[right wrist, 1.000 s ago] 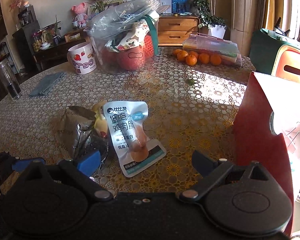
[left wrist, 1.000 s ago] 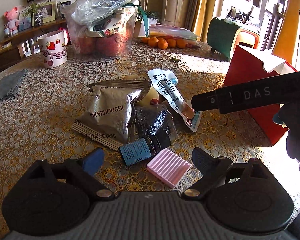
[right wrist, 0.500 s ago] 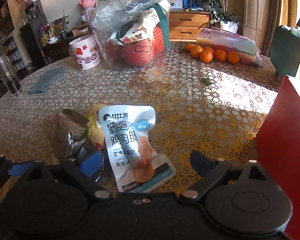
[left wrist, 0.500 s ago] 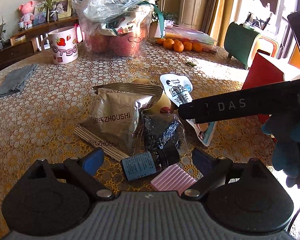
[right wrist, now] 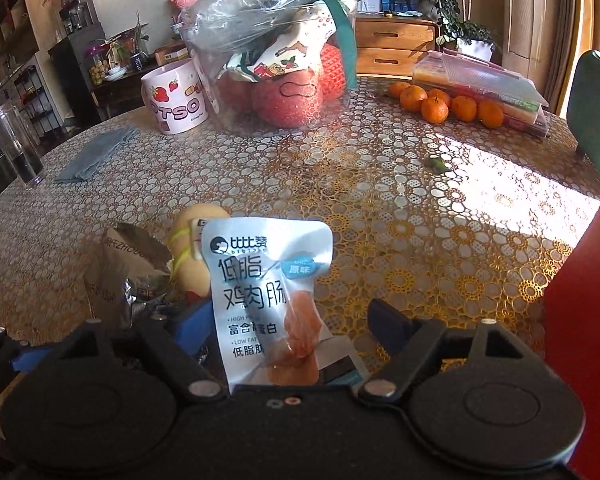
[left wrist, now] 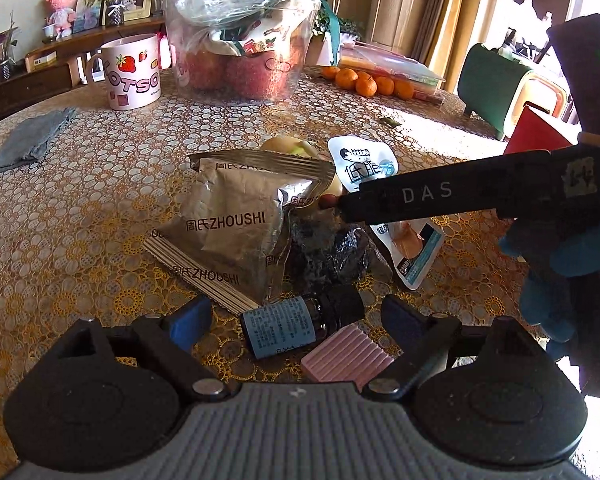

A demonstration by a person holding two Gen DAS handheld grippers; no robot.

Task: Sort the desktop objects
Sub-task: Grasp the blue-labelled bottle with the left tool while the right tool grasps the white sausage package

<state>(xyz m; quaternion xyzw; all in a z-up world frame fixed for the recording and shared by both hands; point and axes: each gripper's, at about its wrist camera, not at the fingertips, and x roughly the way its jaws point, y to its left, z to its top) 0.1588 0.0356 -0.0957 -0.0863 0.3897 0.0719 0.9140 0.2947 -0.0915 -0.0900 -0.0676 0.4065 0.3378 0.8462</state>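
- My left gripper [left wrist: 294,318] has its jaws spread apart with nothing held; it hangs low over the near edge of the clutter.
- Between its blue fingertips [left wrist: 190,320] lie a small brown bottle [left wrist: 300,326] with a blue label, on its side, and just right of it a pink ribbed block [left wrist: 346,360], the two touching or nearly so.
- Just beyond the bottle sits a silver ZHOUSHI packet [left wrist: 236,224], propped over a second flat one, with a dark crinkled wrapper [left wrist: 332,252] against its right side.
- My right gripper [right wrist: 290,326] also has its jaws apart, gripping nothing. From the left wrist camera I see its black finger [left wrist: 420,196] reaching in from the right, across the white chicken sausage pouch [right wrist: 266,292].
- That pouch lies flat on the table between the right gripper's fingers, its near end hidden under the gripper body; I cannot tell whether either finger touches it.
- A yellowish fruit [right wrist: 194,256] sits just left of the pouch, behind the silver packet.
- A red box [right wrist: 580,320] stands at the right edge.
- Far across the lace-patterned tablecloth [right wrist: 400,240]: a strawberry mug [left wrist: 132,74], a plastic-covered fruit bowl [left wrist: 244,52], tangerines [right wrist: 448,106], and a grey cloth [left wrist: 32,140] at the left.
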